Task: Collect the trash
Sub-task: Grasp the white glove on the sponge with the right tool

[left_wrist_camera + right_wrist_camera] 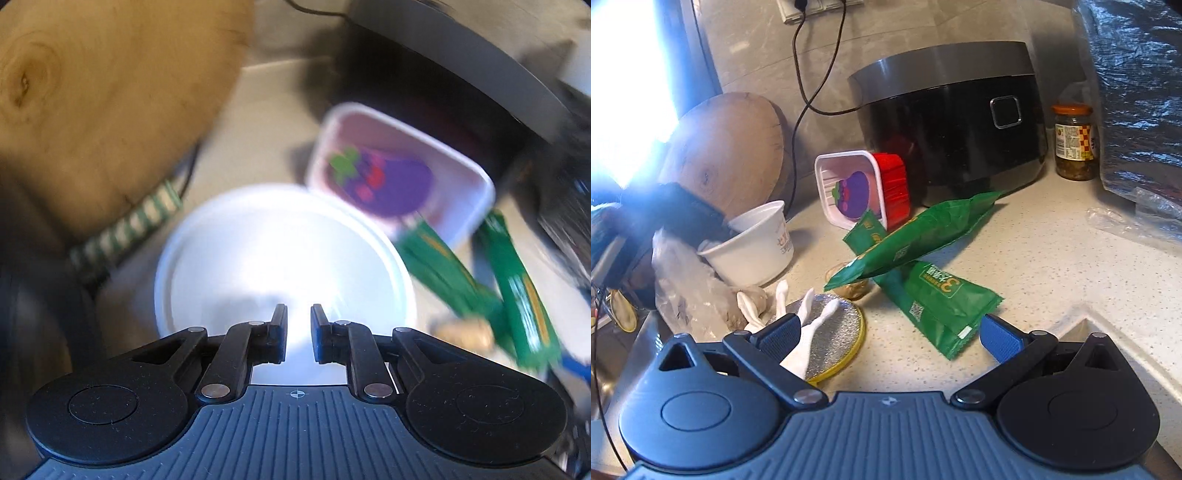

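The left gripper [298, 334] has its black jaws drawn narrow with only a slim gap and nothing visibly clamped between them, poised over the mouth of a white round paper bowl [284, 254] whose inside fills the blurred view below. The right gripper [890, 338] holds its blue-padded jaws wide apart and empty, low over the pale speckled stone countertop [1052, 258]. Just ahead of its right finger lie two crossed green foil snack wrappers [923, 236], near the counter's front edge, one propped over a small clear cup of brownish residue [853, 288]. By its left finger sit a round foil lid with a yellow rim [831, 343] and a crumpled white glove [809, 332]. Further back, a red-and-white plastic tray [857, 188] stands tipped against a black rice cooker [953, 122] near the wall.
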A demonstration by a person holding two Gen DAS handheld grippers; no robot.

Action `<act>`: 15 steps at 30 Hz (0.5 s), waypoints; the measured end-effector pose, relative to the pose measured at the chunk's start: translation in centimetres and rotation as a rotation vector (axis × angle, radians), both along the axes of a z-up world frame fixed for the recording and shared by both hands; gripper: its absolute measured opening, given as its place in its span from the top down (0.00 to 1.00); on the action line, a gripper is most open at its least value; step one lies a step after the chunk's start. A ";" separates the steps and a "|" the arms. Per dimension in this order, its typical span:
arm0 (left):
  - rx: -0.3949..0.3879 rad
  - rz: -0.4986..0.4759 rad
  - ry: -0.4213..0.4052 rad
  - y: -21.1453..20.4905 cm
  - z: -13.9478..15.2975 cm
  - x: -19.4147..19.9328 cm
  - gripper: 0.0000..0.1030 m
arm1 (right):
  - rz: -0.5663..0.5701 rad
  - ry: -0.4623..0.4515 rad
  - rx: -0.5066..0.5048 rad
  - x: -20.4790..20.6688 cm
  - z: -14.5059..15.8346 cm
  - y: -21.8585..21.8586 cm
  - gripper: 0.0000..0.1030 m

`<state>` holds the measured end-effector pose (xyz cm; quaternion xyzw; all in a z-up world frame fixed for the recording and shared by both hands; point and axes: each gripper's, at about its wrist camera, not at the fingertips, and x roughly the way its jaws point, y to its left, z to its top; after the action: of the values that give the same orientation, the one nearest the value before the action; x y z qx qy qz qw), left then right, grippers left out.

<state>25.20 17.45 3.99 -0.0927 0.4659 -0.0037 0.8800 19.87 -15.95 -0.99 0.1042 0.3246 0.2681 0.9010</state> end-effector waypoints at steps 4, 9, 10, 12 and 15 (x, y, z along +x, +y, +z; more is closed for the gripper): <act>0.021 0.014 -0.150 -1.5 1.2 -5.6 0.84 | 0.021 -0.008 -0.002 -0.6 0.0 1.0 0.00; 0.047 0.162 -0.301 -0.6 3.8 -10.8 0.84 | 0.050 0.002 -0.014 -0.6 -0.2 2.3 0.00; 0.030 0.200 -0.299 0.0 3.8 -11.1 0.84 | 0.052 0.010 -0.013 -0.5 -0.4 2.5 0.00; -0.011 0.256 -0.277 1.0 3.8 -10.8 0.83 | 0.051 0.032 -0.005 -0.4 -0.8 3.0 0.00; -0.035 0.292 -0.236 2.1 3.3 -9.0 0.83 | 0.050 0.059 0.012 -0.3 -1.3 3.3 0.00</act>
<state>16.21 19.51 7.29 -0.1735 0.3410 0.1049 0.9180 19.52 -12.60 -2.26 0.1093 0.3521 0.2894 0.8833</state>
